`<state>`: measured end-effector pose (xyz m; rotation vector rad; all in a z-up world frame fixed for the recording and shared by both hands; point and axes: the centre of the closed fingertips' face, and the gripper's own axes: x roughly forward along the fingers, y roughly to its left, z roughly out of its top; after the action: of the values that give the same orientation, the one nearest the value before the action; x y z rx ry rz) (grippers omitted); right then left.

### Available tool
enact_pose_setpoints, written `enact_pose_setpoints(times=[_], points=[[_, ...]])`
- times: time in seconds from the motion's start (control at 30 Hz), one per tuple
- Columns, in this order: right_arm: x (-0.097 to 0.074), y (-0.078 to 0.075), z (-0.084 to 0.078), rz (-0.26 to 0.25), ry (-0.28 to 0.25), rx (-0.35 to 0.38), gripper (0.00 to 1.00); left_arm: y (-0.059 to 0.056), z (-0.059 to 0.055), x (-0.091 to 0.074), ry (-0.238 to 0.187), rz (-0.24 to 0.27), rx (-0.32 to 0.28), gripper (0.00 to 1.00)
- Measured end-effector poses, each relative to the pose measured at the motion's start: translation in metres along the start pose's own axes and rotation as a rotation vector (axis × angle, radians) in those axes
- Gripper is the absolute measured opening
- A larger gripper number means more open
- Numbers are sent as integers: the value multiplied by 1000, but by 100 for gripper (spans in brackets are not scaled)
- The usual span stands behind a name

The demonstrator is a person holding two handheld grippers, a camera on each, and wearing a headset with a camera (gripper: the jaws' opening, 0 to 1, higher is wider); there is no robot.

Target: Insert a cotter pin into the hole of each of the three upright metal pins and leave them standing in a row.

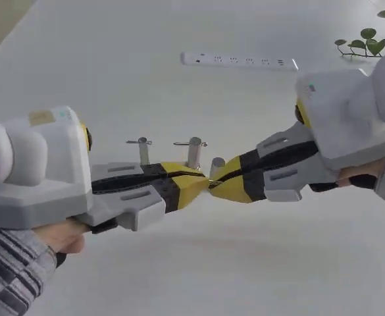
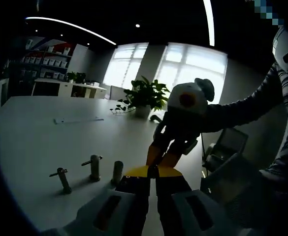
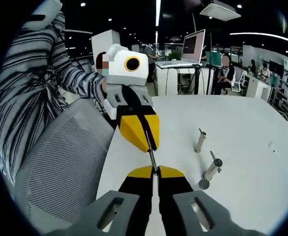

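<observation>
Sleeve and left hand (image 1: 57, 236) enter at the lower left of the head view. The hand holds the left gripper (image 1: 200, 182) almost level above the white table (image 1: 179, 270), pointing right. Its yellow-tipped jaws are pressed together on one end of a loose cotter pin (image 3: 151, 152).

Just behind those jaws, three metal pins stand upright in a row on the table. The leftmost metal pin (image 1: 143, 153) and the middle metal pin (image 1: 193, 155) each carry a cotter pin crosswise through the top. The rightmost metal pin (image 1: 216, 166) stands bare, just behind the spot where the two grippers meet.

The right gripper (image 1: 220, 185) slants down from the upper right and points left, nose to nose with the left one. In the right gripper view its jaws are also closed, with the other end of the loose cotter pin running in between them, so the thin pin bridges the two tips.

Farther back lie a white power strip (image 1: 238, 61) and, at the far right edge, a trailing green plant (image 1: 371, 41).
</observation>
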<state>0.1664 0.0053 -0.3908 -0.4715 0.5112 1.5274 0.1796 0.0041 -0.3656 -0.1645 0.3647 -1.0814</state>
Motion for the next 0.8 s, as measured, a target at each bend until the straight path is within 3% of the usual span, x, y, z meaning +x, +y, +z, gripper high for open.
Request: enact_pose_setpoints(times=[0.23,0.5,0.8], points=[[-4,-7,-11,-24,72,-82,0,8,-5,3,21,51,50,9],[-16,-28,-34,-82,149,-87,0,26,-9,4,39,150,113,24],[-32,-54,-56,-127,229,-129,0,43,-17,15,38,247,122,33]])
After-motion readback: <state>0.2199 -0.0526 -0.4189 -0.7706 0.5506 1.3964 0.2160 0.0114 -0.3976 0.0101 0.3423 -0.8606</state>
